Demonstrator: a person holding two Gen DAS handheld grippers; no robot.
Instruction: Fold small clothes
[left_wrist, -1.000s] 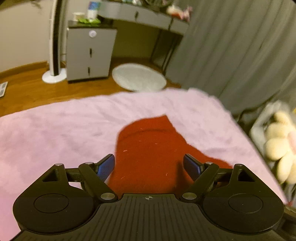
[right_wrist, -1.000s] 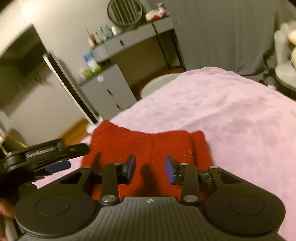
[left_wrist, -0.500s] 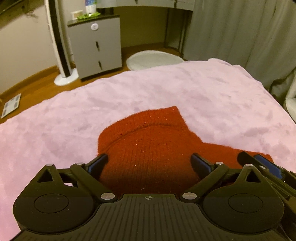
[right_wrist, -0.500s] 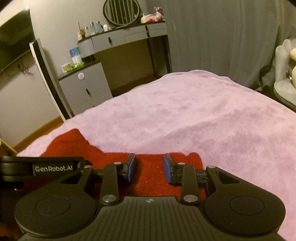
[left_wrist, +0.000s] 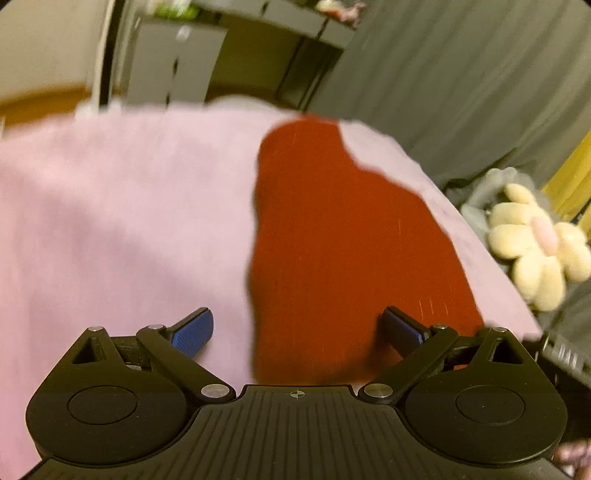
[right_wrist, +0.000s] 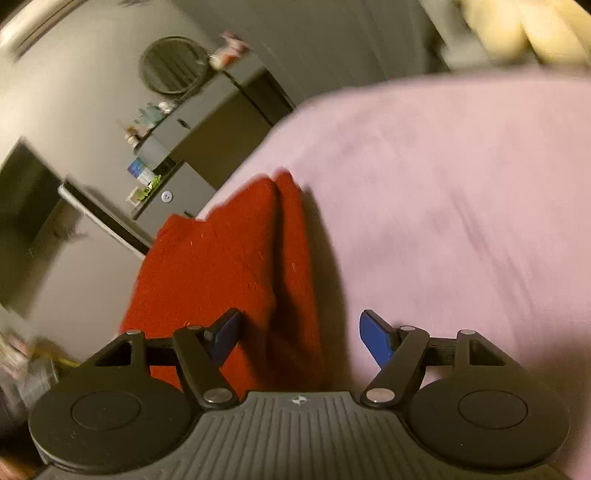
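The red knitted garment (left_wrist: 351, 240) is lying folded on the pink bed blanket (left_wrist: 110, 221), near its far edge. Left tongs (left_wrist: 299, 330) are gaping, released; right tongs (right_wrist: 301, 334) have just been opening, gripping nothing.

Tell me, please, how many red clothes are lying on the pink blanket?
1. The red knitted garment lies on the pink blanket, in front of both grippers, partly folded over itself. Others could be outside the views.
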